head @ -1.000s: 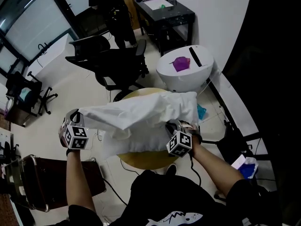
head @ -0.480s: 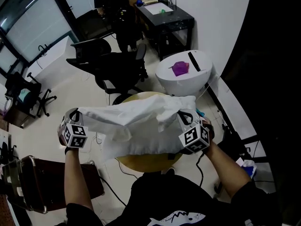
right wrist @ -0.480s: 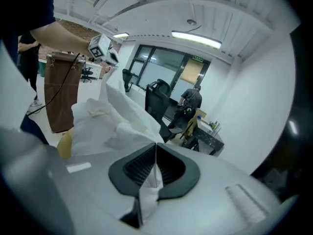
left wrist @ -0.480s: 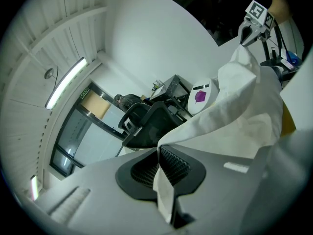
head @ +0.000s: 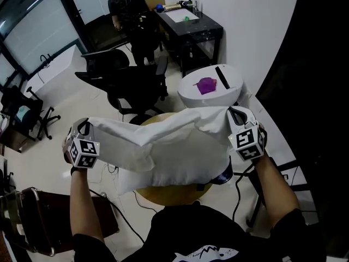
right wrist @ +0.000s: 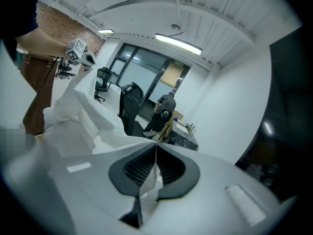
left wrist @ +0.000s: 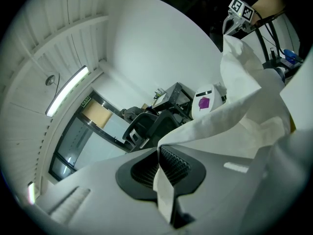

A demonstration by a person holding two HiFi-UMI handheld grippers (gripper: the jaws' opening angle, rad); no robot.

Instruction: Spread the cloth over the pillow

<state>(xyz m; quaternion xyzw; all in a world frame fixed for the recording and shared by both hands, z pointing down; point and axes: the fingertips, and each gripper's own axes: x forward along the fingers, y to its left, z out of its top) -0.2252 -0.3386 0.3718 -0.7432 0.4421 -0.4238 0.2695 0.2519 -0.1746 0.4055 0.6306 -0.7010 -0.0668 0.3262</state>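
1. The cloth (head: 163, 146) hangs stretched in the air above the round table (head: 169, 192). It sags in loose folds and covers most of the top.
2. The left gripper (head: 82, 129), out past the round table's left side, has its jaws pressed together on one corner of the cloth.
3. The right gripper (head: 235, 113), over the round table's far right edge, pinches the opposite corner tight.
4. What lies on the round table under the cloth cannot be made out.
5. Beyond the round table stand a white drum (head: 202, 100) with a purple scrap (head: 206, 84) on top and a black office chair (head: 133, 78).
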